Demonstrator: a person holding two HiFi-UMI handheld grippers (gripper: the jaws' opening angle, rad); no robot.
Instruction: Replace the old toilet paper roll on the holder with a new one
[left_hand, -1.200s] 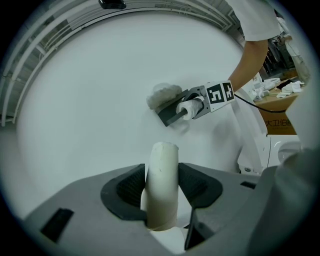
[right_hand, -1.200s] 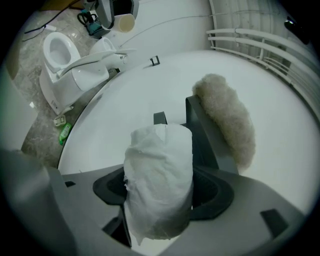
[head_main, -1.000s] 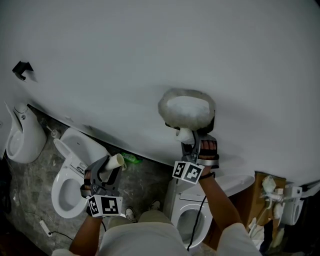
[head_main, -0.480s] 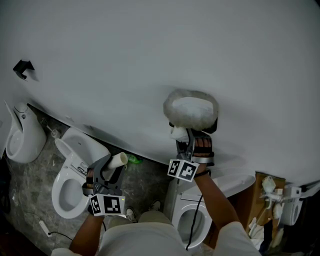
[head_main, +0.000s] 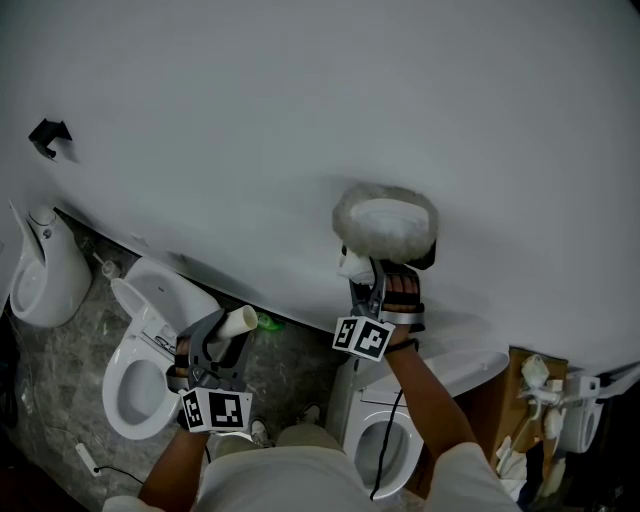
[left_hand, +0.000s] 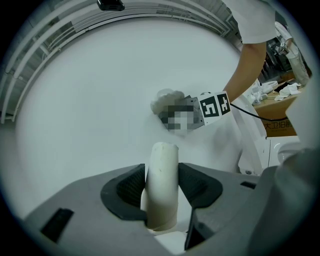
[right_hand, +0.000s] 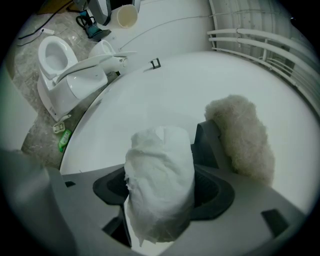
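Pinching a cardboard tube (left_hand: 161, 186) between left fingers (left_hand: 131, 186); paper roll (right_hand: 160, 185) between right fingers (right_hand: 212, 187).

In the head view, the covered holder (head_main: 385, 222) sits on the wall (head_main: 300, 120). The right gripper (head_main: 370, 278) is just below it, with the toilet paper roll (head_main: 352, 264) between its jaws. The left gripper (head_main: 220, 330) is lower left, well apart from the holder, with the cardboard tube (head_main: 236, 321) in its jaws. One toilet (head_main: 115, 385) lies on the floor beneath it and another toilet (head_main: 362, 412) under the right arm. A urinal (head_main: 45, 275) stands at far left.
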